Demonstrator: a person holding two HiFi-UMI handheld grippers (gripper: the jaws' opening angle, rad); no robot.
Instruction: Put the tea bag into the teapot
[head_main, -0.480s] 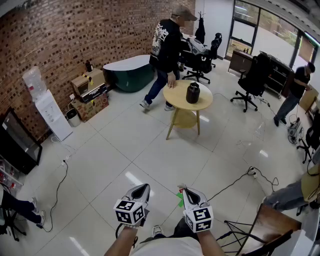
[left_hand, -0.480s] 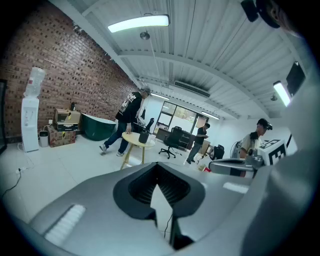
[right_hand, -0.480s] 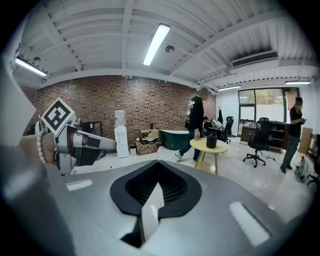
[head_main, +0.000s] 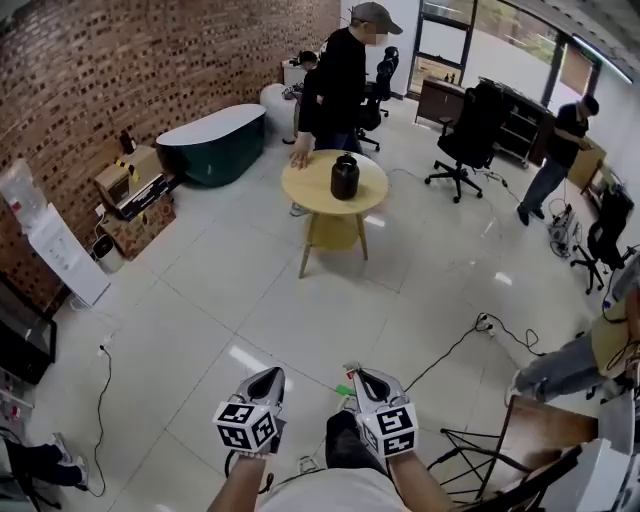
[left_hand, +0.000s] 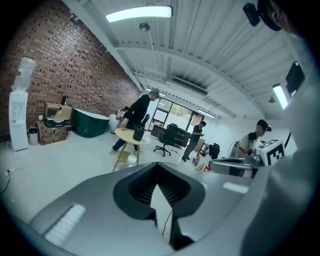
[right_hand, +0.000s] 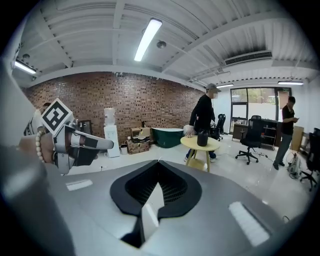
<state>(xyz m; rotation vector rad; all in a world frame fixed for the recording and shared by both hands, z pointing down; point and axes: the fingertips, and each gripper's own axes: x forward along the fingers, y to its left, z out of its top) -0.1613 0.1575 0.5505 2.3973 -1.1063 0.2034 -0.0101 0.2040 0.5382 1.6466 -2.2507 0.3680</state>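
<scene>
A black teapot (head_main: 344, 177) stands on a round yellow table (head_main: 300, 186) far ahead across the floor. It also shows small in the right gripper view as the teapot (right_hand: 202, 138), and in the left gripper view as the teapot (left_hand: 138, 133). Both grippers are held low and close to me. My right gripper (head_main: 352, 372) is shut on a tea bag (head_main: 344, 390), whose green tag shows beside the tips. A white piece of the tea bag (right_hand: 150, 207) sits between the pads. My left gripper (head_main: 272, 372) is shut and holds nothing.
A person (head_main: 340, 85) stands behind the table with a hand on it. Office chairs (head_main: 463, 135) and another person (head_main: 558, 145) are at the back right. A green tub (head_main: 210, 150) lies along the brick wall. A cable (head_main: 470, 335) crosses the floor; a wooden chair (head_main: 530, 450) is near right.
The table and teapot look nearer and more central than before. The person has moved behind the table. Both grippers keep their place in front of me.
</scene>
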